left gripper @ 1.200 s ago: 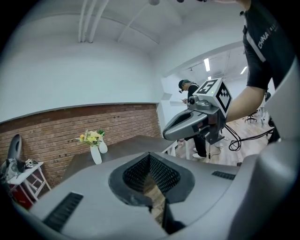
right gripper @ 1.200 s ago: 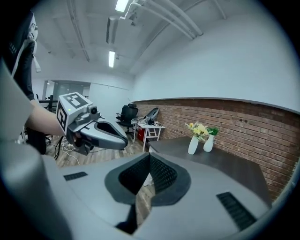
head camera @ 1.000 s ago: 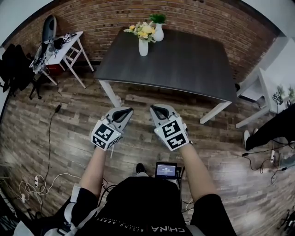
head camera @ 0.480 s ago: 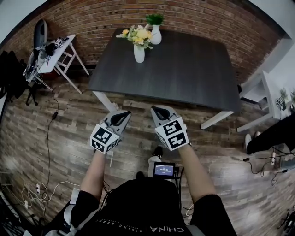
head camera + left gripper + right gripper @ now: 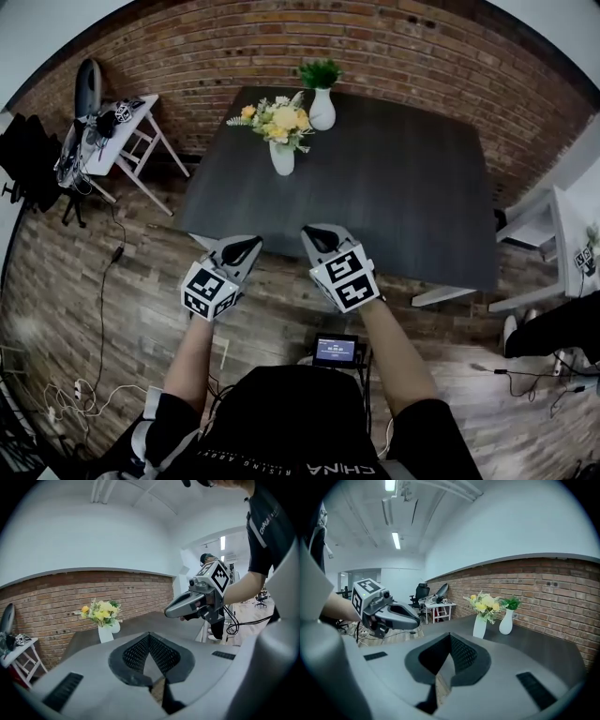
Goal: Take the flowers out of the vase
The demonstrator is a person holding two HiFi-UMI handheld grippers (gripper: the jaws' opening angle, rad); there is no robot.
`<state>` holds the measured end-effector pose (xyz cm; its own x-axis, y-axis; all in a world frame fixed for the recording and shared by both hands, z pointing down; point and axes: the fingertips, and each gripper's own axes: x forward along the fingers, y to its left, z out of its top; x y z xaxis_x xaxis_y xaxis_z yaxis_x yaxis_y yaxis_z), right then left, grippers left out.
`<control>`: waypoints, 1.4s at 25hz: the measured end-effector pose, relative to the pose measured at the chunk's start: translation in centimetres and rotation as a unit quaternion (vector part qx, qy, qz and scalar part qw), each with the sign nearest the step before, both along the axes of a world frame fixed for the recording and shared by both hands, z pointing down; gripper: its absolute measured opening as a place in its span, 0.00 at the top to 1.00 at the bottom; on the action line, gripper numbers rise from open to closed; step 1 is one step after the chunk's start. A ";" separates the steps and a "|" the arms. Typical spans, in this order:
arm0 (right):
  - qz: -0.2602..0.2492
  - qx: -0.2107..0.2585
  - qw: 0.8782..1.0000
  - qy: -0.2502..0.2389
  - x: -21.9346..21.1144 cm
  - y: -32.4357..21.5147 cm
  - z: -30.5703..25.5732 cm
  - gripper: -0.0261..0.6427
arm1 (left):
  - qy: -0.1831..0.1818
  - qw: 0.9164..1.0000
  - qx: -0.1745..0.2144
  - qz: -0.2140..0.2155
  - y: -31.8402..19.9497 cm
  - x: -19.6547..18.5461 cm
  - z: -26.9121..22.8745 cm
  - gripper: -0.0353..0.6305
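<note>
A bunch of yellow and white flowers stands in a white vase on the far left part of a dark grey table. Both grippers hover side by side over the floor just before the table's near edge, well short of the vase. My left gripper is shut with nothing in it, and so is my right gripper. In the left gripper view the flowers and vase lie ahead to the left. The right gripper view shows the flowers and their vase ahead.
A second white vase with a green plant stands behind the flower vase. A cluttered white side table stands at the left, another white table at the right. Cables trail on the wooden floor. A small screen sits by the person's waist.
The person has walked toward the table: table and vase now sit nearer in the head view. Both grippers went forward with them and stayed shut.
</note>
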<state>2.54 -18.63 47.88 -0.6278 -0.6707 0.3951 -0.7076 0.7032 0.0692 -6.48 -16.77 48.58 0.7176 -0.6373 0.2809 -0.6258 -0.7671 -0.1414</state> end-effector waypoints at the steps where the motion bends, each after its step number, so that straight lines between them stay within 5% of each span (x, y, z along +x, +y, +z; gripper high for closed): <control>1: -0.002 -0.003 1.000 0.000 0.3 -0.9 0.2 0.95 | 0.002 1.000 -0.001 -0.003 -0.9 0.3 0.0 0.94; 11: -0.014 -0.024 1.000 -0.012 0.0 -8.3 2.0 0.95 | 0.007 1.000 -0.017 -0.018 -8.6 0.0 1.4 0.94; 25: 0.072 -0.045 0.996 -0.008 -2.1 -22.5 4.0 0.95 | 0.006 0.998 -0.032 0.059 -25.6 -3.1 3.2 0.94; 35: 0.093 -0.065 0.993 -0.019 -2.8 -26.1 5.5 0.95 | 0.036 0.995 -0.061 0.076 -31.3 -3.5 5.2 0.94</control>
<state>-0.23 -44.72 53.38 -0.5142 -0.7218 0.4632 -0.8266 0.5612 -0.0431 -10.03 -48.03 53.73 0.8237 -0.4852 0.2935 -0.5073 -0.8618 -0.0011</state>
